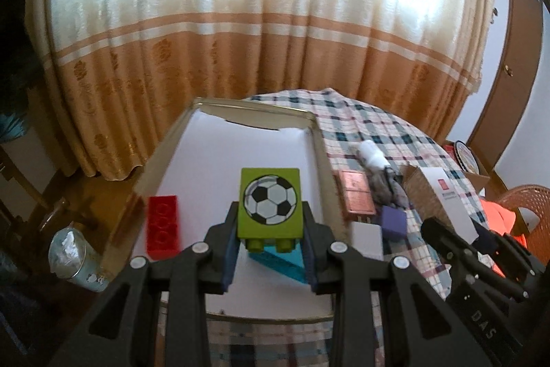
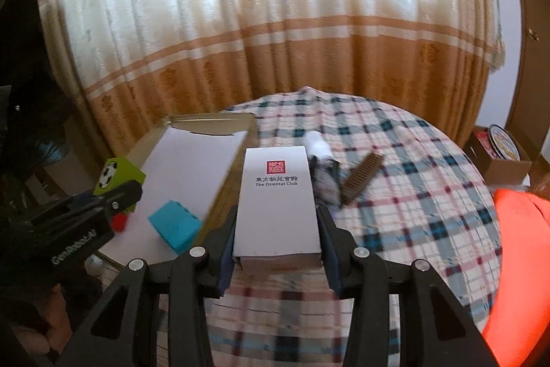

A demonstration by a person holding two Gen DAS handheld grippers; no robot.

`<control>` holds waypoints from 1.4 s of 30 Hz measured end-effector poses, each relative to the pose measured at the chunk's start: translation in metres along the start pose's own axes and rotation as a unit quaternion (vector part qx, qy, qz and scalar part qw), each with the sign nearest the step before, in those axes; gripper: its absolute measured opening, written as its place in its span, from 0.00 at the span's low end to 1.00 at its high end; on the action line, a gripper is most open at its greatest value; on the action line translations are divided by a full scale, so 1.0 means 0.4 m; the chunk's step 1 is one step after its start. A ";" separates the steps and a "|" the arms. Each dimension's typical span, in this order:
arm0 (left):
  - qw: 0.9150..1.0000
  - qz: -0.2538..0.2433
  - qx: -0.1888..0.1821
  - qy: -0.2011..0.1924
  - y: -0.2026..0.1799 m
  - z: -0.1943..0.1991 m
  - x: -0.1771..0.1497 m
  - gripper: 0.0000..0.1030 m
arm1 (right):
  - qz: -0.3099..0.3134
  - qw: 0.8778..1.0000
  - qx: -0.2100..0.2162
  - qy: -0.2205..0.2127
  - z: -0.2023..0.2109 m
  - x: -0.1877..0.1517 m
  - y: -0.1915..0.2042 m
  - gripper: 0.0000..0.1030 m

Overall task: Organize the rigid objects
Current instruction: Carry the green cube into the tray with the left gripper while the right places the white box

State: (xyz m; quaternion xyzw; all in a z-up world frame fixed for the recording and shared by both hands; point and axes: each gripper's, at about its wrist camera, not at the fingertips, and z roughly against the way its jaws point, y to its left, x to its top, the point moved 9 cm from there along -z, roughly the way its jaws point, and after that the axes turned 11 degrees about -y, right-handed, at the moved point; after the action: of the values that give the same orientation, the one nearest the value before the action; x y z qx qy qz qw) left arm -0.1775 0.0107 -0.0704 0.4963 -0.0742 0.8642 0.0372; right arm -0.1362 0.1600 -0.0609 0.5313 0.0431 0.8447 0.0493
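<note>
Three blocks: green [image 1: 270, 203], red [image 1: 162, 223], blue [image 1: 280, 261]

Green football-printed block [image 1: 270, 203], red brick [image 1: 162, 223], turquoise block [image 2: 175, 226], plaid tablecloth [image 2: 412, 160].

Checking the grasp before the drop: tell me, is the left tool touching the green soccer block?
Touching. The left wrist view shows both fingers of the left tool pressed against the green soccer block's sides.

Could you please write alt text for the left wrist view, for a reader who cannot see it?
The left gripper holds a green block with a football picture above a shallow white-lined tray. A red block and a blue block lie in the tray. To the right, on a checked tablecloth, the right gripper holds a white box.
</note>
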 end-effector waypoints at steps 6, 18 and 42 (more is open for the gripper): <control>1.000 0.007 0.017 -0.009 0.057 -0.001 0.022 0.30 | 0.007 1.000 0.023 -0.008 -0.018 0.034 0.074 0.44; 0.999 0.011 0.051 -0.004 0.145 -0.037 0.054 0.30 | 0.014 0.999 0.039 -0.007 -0.072 0.064 0.154 0.44; 0.995 -0.009 0.087 0.052 0.197 -0.182 0.078 0.30 | 0.008 0.997 0.051 0.049 -0.242 0.037 0.216 0.44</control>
State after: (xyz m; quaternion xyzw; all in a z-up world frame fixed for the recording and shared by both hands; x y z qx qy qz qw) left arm -0.2660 -0.0553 -0.0868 0.4527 0.0075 0.8916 0.0059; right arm -0.2332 0.0741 -0.0789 0.4918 0.0844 0.8665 0.0131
